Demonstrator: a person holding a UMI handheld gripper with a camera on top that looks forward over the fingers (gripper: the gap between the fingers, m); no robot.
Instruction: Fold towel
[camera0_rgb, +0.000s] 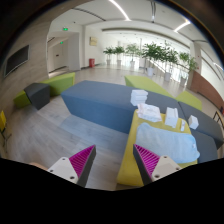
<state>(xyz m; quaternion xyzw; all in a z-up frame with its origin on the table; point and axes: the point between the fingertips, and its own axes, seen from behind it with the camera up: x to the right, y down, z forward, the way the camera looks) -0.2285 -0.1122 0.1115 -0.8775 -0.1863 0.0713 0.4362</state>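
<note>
Gripper (108, 165) released, holding nothing.
Pale blue towel (168, 143) on yellow table (128, 165) lies ahead-right, just beyond right finger.

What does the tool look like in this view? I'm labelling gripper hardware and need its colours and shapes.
The tool shows two fingers at the bottom of the gripper view. Each has a pale, whitish angular body and a magenta pad on its inner face, triangular in outline and marked with fine ribbed lines. The second pad mirrors the first. No cables, labels, hand or sleeve are visible.
</note>
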